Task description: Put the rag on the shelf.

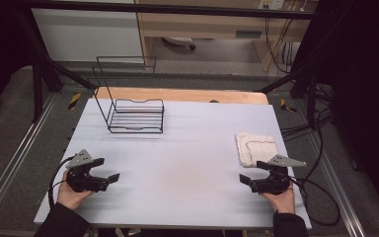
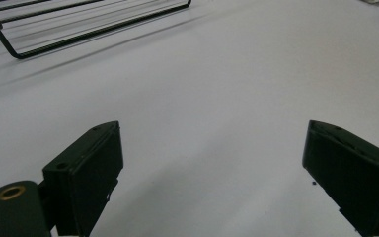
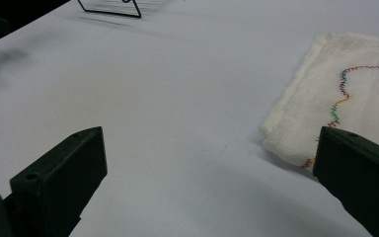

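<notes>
A folded white cloth (image 1: 256,147) with coloured stitching lies at the right of the white table (image 1: 187,148). In the right gripper view the cloth (image 3: 345,106) sits just ahead of the right jaw. My right gripper (image 1: 246,179) rests low near the front right, just in front of the cloth, open and empty (image 3: 212,177). My left gripper (image 1: 109,177) rests near the front left, open with nothing between its jaws (image 2: 212,173). A black wire rack (image 1: 135,116) stands at the back left; its front edge (image 2: 89,29) shows in the left gripper view.
A wooden strip (image 1: 182,95) runs along the table's far edge. Black frame bars (image 1: 54,64) and cables (image 1: 321,197) surround the table. The wide middle of the table (image 1: 187,163) lies between the two grippers.
</notes>
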Demonstrator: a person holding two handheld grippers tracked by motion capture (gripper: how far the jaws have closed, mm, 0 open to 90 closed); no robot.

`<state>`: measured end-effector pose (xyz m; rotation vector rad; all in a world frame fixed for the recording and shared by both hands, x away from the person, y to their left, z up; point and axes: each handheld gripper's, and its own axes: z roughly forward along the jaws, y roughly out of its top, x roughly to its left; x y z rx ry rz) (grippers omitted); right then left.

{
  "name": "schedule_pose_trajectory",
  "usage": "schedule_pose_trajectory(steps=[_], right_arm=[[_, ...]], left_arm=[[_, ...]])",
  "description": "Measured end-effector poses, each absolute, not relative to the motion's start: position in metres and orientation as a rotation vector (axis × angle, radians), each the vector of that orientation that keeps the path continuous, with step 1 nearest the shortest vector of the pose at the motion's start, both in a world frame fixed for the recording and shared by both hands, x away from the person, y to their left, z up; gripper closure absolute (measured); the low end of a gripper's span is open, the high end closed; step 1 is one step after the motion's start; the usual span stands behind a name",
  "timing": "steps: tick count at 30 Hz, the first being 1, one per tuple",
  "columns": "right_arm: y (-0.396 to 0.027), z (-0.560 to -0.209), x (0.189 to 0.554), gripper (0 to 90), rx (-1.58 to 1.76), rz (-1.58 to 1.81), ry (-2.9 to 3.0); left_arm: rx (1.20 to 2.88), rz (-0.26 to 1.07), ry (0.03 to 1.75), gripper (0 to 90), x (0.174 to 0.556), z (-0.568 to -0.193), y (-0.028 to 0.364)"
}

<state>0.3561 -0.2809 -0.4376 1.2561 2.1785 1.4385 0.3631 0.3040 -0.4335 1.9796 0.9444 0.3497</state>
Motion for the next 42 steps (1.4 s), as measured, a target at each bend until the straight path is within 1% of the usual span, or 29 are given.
schedule_pose_trajectory(steps=[12, 17, 19, 20, 21, 22, 23, 24, 25, 26, 27, 28, 30, 31, 32, 33, 34, 35, 36, 42], right_arm=[[-0.280, -0.435, 0.356, 1.0, 1.250, 1.411, 2.189], [-0.277, -0.433, 0.356, 3.9, 1.251, 1.398, 2.175], [-0.277, -0.432, 0.360, 7.6, 1.272, 1.377, 2.162], [-0.277, -0.432, 0.360, 7.6, 1.272, 1.377, 2.162], [-0.277, -0.431, 0.363, 11.2, 1.294, 1.359, 2.149], [-0.277, -0.431, 0.363, 11.2, 1.294, 1.359, 2.149], [-0.276, -0.430, 0.366, 15.8, 1.310, 1.330, 2.141], [-0.276, -0.430, 0.366, 15.8, 1.310, 1.330, 2.141], [-0.275, -0.429, 0.370, 20.2, 1.331, 1.291, 2.128], [-0.275, -0.430, 0.372, 20.2, 1.345, 1.268, 2.126], [-0.274, -0.430, 0.375, 27.1, 1.350, 1.254, 2.128], [-0.274, -0.430, 0.375, 27.1, 1.350, 1.254, 2.128], [-0.273, -0.432, 0.380, 33.4, 1.353, 1.230, 2.142], [-0.271, -0.434, 0.385, 41.4, 1.351, 1.202, 2.161], [-0.269, -0.434, 0.387, 43.8, 1.352, 1.189, 2.167], [-0.269, -0.434, 0.387, 43.8, 1.352, 1.189, 2.167], [-0.266, -0.436, 0.391, 49.1, 1.341, 1.151, 2.178], [-0.266, -0.436, 0.391, 49.1, 1.341, 1.151, 2.178], [-0.266, -0.437, 0.396, 55.4, 1.326, 1.121, 2.177], [-0.263, -0.445, 0.408, 59.3, 1.342, 1.037, 2.203]], left_arm=[[1.990, 0.359, 0.939, 8.4, 0.361, -0.434, 0.304], [1.983, 0.362, 0.942, 8.7, 0.361, -0.434, 0.304], [1.987, 0.365, 0.945, 8.8, 0.362, -0.434, 0.304], [1.984, 0.366, 0.949, 8.8, 0.362, -0.434, 0.304], [1.984, 0.367, 0.950, 8.9, 0.362, -0.434, 0.304], [1.984, 0.368, 0.950, 8.9, 0.362, -0.434, 0.304], [1.985, 0.369, 0.952, 9.0, 0.362, -0.434, 0.303], [1.986, 0.370, 0.951, 9.0, 0.362, -0.434, 0.303], [1.984, 0.368, 0.953, 9.1, 0.361, -0.434, 0.303], [1.987, 0.369, 0.950, 9.2, 0.361, -0.433, 0.302], [1.988, 0.369, 0.948, 9.2, 0.361, -0.433, 0.302], [1.990, 0.371, 0.948, 9.2, 0.361, -0.433, 0.302], [1.995, 0.371, 0.946, 9.3, 0.361, -0.433, 0.302], [1.997, 0.372, 0.946, 9.4, 0.361, -0.434, 0.302], [1.997, 0.373, 0.946, 9.6, 0.361, -0.434, 0.302], [1.998, 0.373, 0.946, 9.6, 0.361, -0.434, 0.302], [1.997, 0.373, 0.947, 9.8, 0.361, -0.434, 0.301], [1.998, 0.372, 0.946, 9.8, 0.361, -0.434, 0.301], [1.996, 0.373, 0.946, 9.9, 0.361, -0.433, 0.301], [2.001, 0.371, 0.943, 10.4, 0.361, -0.434, 0.300]])
